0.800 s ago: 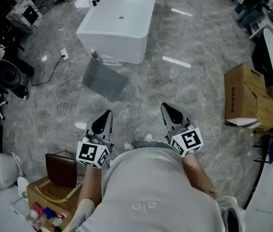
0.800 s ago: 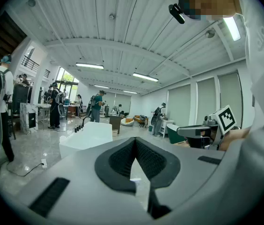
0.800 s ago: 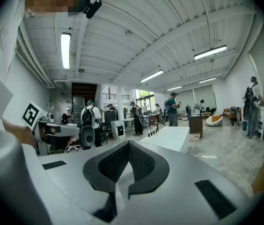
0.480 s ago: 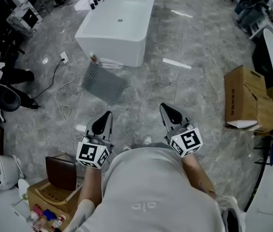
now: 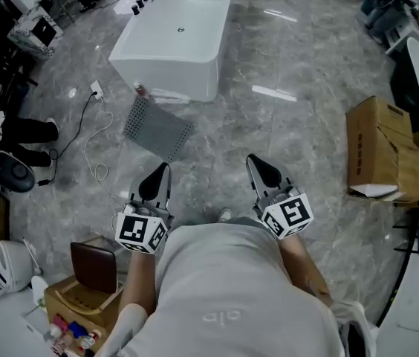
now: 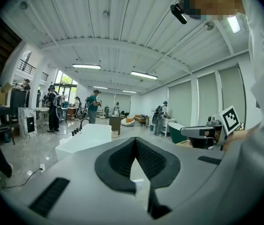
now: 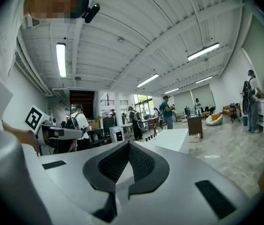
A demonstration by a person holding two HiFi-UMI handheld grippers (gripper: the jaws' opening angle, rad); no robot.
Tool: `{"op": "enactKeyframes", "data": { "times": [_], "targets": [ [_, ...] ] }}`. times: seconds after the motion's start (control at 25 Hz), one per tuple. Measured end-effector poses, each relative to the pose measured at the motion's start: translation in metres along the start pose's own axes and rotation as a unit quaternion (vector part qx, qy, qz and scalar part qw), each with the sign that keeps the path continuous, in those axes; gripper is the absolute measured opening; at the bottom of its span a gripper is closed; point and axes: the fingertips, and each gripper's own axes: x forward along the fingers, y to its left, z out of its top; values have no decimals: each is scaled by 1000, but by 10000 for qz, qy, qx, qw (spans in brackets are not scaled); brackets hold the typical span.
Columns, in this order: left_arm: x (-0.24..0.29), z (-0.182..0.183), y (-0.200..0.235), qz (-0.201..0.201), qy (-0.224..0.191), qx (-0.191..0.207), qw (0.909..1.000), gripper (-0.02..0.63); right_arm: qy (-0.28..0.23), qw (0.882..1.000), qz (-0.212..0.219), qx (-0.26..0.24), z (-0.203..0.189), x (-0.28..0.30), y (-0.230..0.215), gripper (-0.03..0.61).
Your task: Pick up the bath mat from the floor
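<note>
Facing a perforated grey bath mat (image 5: 157, 129), left tongs (image 5: 163, 168) and right tongs (image 5: 252, 160) are closed, empty.

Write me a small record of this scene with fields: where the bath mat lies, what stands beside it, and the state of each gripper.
Mat: grey perforated rectangular bath mat, flat on the grey stone floor, not yet picked up
Beside it: white bathtub, just behind the mat
Left gripper: fingers shut, empty, apart from the mat
Right gripper: fingers shut, empty, apart from the mat
Also on the floor: white cable left of the mat; brown cardboard box far right
</note>
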Motion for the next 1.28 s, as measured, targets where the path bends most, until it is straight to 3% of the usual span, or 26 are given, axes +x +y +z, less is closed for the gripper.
{"op": "enactKeyframes", "data": {
  "times": [0.32,0.76,1.28],
  "targets": [
    [45,9,47,-60,-78,33,9999,15,134,9996,-235,95,-13,39,-23,26],
    [109,19,181,-455,52,-133,9989,15,213,9969,-732,217,6,168,-35,26],
    [136,1,320,-819,332,-262,9957,15,440,9956,-806,198,4,317,7,26]
  ]
}}
